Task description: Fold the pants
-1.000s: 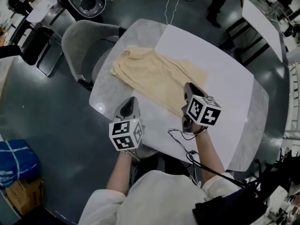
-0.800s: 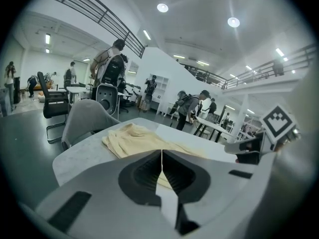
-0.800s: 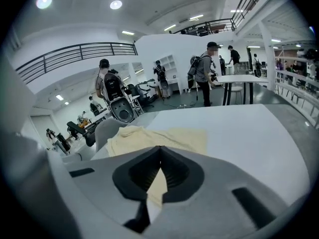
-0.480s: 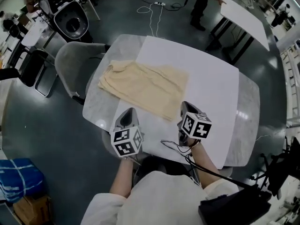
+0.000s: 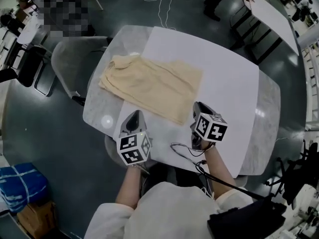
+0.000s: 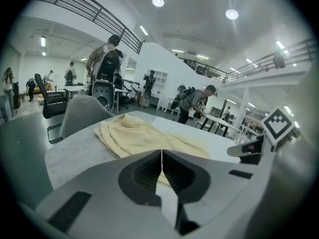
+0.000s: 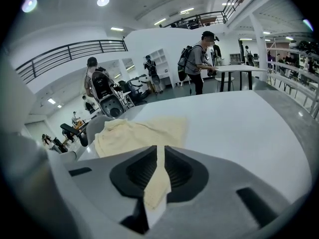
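Soft cream pants [image 5: 149, 86], perhaps knitted, roughly rectangular; rounded marbled grey table [image 5: 266, 118]

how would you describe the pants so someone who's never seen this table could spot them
Find the rounded grey stone-look table with a white rectangular sheet covering most of it. Lying across the sheet's left edge, partly on bare grey, are the pale yellow cloth pants, spread flat. They are the only yellow, wrinkled thing on the table.
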Demonstrator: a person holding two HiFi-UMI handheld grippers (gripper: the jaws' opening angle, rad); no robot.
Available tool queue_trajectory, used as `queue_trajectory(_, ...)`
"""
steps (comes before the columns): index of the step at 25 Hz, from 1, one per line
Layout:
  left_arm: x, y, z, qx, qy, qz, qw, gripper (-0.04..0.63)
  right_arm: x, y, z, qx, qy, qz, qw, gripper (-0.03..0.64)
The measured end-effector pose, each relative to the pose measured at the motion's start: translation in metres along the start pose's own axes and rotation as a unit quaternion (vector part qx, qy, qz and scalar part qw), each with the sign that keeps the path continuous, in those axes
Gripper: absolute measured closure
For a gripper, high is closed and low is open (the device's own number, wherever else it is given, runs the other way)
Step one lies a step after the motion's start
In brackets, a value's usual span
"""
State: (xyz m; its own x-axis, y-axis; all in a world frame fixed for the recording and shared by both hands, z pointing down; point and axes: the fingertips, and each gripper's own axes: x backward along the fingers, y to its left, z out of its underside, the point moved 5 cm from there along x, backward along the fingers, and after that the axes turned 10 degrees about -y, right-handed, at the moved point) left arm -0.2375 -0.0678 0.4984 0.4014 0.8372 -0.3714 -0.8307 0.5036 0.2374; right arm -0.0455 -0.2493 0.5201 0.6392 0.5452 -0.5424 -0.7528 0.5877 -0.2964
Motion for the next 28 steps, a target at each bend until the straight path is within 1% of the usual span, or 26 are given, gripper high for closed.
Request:
queue_trajectory(6,-0.020,0.027,0.005,-0.001,0.004,-0.019,0.9998,0.586,-0.043,-0.004,0.006,-0.005,0.017,0.004,1.000,0.524)
queue_trajectory(8,-0.025,0.035,0.007,0.000,0.007,-0.027,0.9996,0.586,-0.056,-0.008,0.007,-0.006,0.024,0.011,1.000,0.495)
queue_trajectory(11,-0.032,0.046,0.013,0.002,0.013,-0.038,0.9992,0.586,-0.072,-0.017,0.013,-0.010,0.036,0.025,0.999,0.479)
queue_trajectory(15,-0.038,0.056,0.023,0.007,0.022,-0.049,0.9985,0.586,-0.085,-0.029,0.023,-0.012,0.055,0.039,0.998,0.479)
queue_trajectory(20,-0.043,0.057,0.033,0.010,0.031,-0.053,0.9981,0.586,-0.098,-0.036,0.035,-0.026,0.074,0.042,0.996,0.483)
queue_trajectory(24,-0.046,0.056,0.038,0.011,0.035,-0.053,0.9979,0.586,-0.100,-0.037,0.037,-0.013,0.079,0.054,0.995,0.509)
queue_trajectory(26,-0.046,0.056,0.040,0.012,0.038,-0.054,0.9978,0.586,-0.101,-0.035,0.038,-0.009,0.083,0.053,0.995,0.519)
queue_trajectory(27,-0.045,0.056,0.041,0.012,0.038,-0.054,0.9978,0.586,-0.101,-0.034,0.038,-0.010,0.086,0.050,0.995,0.557)
queue_trajectory(28,-0.045,0.056,0.042,0.013,0.038,-0.053,0.9977,0.586,-0.101,-0.033,0.038,-0.010,0.087,0.049,0.995,0.577)
